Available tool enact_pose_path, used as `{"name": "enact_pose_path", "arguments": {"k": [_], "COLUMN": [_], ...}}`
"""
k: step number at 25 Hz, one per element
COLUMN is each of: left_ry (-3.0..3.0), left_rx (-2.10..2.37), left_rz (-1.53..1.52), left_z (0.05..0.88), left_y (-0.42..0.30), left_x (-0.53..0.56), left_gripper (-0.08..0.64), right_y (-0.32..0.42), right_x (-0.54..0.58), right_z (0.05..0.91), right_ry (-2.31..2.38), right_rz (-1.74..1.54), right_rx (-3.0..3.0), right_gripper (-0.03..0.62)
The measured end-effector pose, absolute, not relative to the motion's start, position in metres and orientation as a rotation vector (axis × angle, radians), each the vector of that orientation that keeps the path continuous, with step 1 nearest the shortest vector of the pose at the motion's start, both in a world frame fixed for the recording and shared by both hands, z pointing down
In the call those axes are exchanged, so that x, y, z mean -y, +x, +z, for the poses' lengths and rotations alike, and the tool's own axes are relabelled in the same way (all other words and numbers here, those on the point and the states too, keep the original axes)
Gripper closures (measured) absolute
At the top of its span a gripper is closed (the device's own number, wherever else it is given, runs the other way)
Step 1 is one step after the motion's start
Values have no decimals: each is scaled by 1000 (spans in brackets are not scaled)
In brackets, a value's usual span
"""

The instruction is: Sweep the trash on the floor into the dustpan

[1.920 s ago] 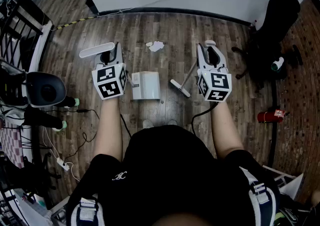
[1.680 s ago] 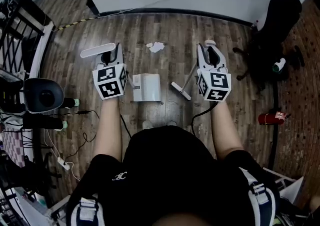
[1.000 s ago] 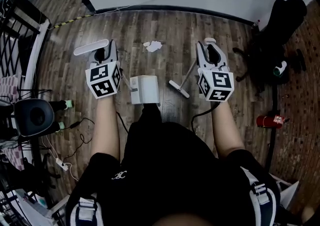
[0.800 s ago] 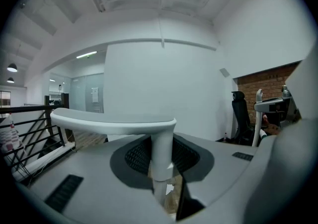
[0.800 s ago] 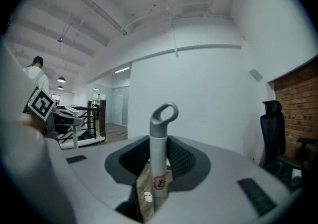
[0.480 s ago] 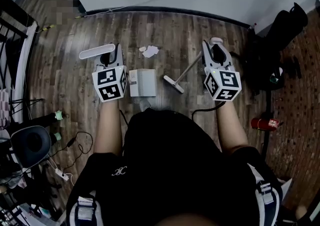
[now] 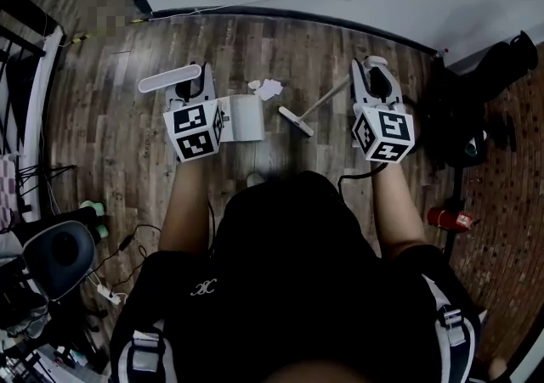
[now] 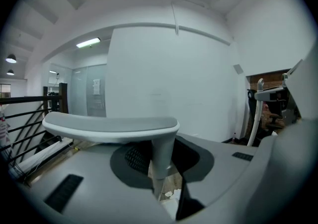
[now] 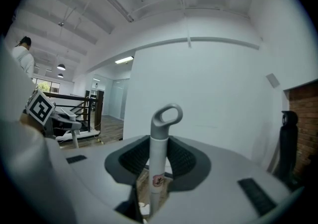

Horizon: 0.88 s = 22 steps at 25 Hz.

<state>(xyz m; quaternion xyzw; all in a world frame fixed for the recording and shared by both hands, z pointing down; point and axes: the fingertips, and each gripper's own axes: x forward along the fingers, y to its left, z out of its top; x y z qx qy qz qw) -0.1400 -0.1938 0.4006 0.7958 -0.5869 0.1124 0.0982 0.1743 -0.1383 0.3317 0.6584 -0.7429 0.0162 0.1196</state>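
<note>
There are two grippers, the left gripper and the right gripper, one dustpan, one broom, two white paper scraps and one red fire extinguisher.

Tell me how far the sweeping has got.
Done: the left gripper is shut on the white plastic dustpan, the right gripper on the white long-handled broom. In hand: pan and broom head sit close to the crumpled white paper scraps. Left: scraps lie on the wooden floor, unswept.
</note>
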Motion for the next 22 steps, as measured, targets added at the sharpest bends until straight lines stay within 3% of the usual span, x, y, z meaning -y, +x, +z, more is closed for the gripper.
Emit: {"name": "enact_pose_path", "arguments": {"k": [12,22], "left_ry": [2018,1883], "left_rx": [1969,1930], "left_rz": [322,434], "left_z": [449,559], "left_y": [-217,-211], "left_x": [285,342], "left_gripper": [469,469], "right_y": [160,172], "right_x": [257,347], "right_z": [360,420], "right_ry": [1898,1755], "right_rz": [82,98], "right_rx": [2204,2168], "right_gripper": [479,476]}}
